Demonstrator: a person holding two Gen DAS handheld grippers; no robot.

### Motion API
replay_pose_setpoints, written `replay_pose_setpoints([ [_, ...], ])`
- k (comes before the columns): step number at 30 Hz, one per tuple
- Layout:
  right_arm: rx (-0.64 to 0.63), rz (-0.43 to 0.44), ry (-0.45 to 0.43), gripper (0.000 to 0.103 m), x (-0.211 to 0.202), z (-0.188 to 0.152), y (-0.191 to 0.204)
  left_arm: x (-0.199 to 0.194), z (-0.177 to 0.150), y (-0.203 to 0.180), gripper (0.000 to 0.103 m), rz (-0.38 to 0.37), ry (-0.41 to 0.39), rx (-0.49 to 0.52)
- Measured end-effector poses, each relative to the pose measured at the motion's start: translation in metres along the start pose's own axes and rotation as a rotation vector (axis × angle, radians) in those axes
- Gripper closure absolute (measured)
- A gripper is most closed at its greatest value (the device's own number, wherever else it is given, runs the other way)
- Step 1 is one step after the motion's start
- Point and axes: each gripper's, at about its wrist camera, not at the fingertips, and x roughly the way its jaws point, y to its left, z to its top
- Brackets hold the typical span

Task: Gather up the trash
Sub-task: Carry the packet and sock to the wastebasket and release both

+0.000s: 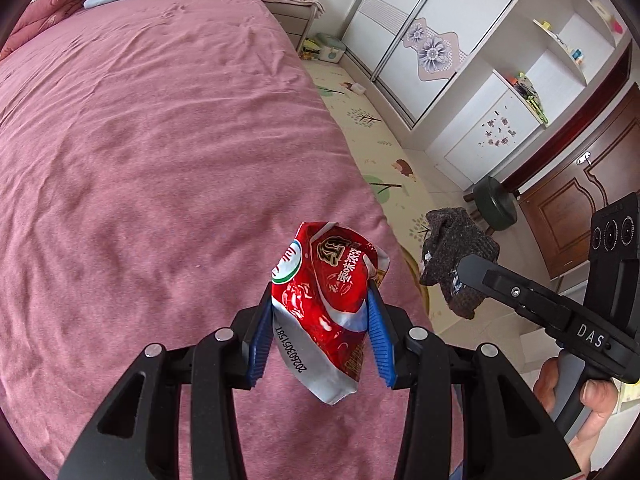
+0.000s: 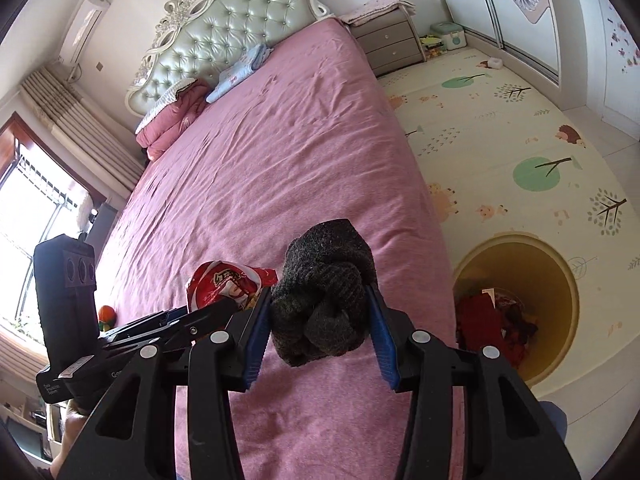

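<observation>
My left gripper (image 1: 322,292) is shut on a crumpled red and silver snack wrapper (image 1: 326,304) and holds it above the pink bed (image 1: 160,140). The wrapper also shows in the right wrist view (image 2: 224,282). My right gripper (image 2: 318,300) is shut on a balled dark grey sock (image 2: 324,300) above the bed's near edge. The sock also shows in the left wrist view (image 1: 456,256), to the right of the wrapper. A yellow bin (image 2: 560,276) stands on the floor to the right of the bed, with red scraps inside.
A patterned play mat (image 2: 500,128) covers the floor beside the bed. A nightstand (image 2: 392,40) sits by the headboard. White wardrobes (image 1: 440,40) and a brown door (image 1: 580,200) line the far side. A dark green stool (image 1: 496,204) stands near the door. Folded bedding (image 2: 236,72) lies at the bed's head.
</observation>
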Motion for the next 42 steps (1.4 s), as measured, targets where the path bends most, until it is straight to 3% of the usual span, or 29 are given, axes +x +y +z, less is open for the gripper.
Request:
replay_pose_setpoints([
  [12,0.103,-0.064,-0.037,0.058,-0.039,-0.012,-0.087,0.055,-0.001,-0.089,0.06,-0.054,0.098,0.122],
  [24,0.201,-0.127,-0.066,0.058,-0.062,-0.02,-0.153,0.111,-0.004,-0.152,0.06,-0.081,0.198,0.224],
  [33,0.243,-0.158,-0.057,0.058,-0.061,-0.024,-0.185,0.152,-0.002,-0.181,0.06,-0.086,0.261,0.275],
  [42,0.245,-0.18,-0.037,0.057,-0.051,-0.014,-0.206,0.189,0.009,-0.185,0.06,-0.065,0.304,0.268],
])
